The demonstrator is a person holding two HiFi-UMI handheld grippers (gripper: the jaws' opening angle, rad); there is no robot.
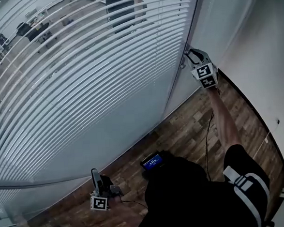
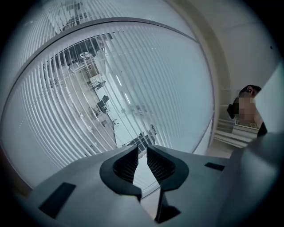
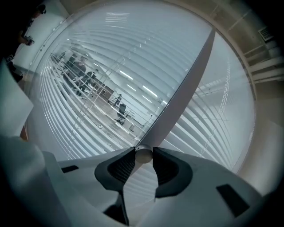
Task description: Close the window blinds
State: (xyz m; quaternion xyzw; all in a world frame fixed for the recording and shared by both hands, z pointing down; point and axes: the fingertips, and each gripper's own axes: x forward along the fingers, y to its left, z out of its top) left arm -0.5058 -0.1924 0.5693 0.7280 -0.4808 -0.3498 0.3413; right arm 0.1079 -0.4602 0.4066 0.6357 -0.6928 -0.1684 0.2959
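Note:
White slatted window blinds (image 1: 82, 90) hang over the glass, slats tilted partly open so the room beyond shows through. My right gripper (image 1: 187, 54) is raised at the blinds' right edge. In the right gripper view its jaws (image 3: 143, 156) are shut on the round end knob (image 3: 143, 154) of the grey tilt wand (image 3: 177, 102), which runs up and to the right. My left gripper (image 1: 95, 176) hangs low near the floor and touches nothing. In the left gripper view it (image 2: 142, 150) points at the blinds (image 2: 133, 80), with a narrow gap between its jaws and nothing in it.
A wooden floor (image 1: 191, 126) runs along the window's foot. A white wall (image 1: 264, 53) closes in on the right. A small device with a blue screen (image 1: 152, 161) sits at the person's front. Another person (image 2: 246, 106) stands at the far right in the left gripper view.

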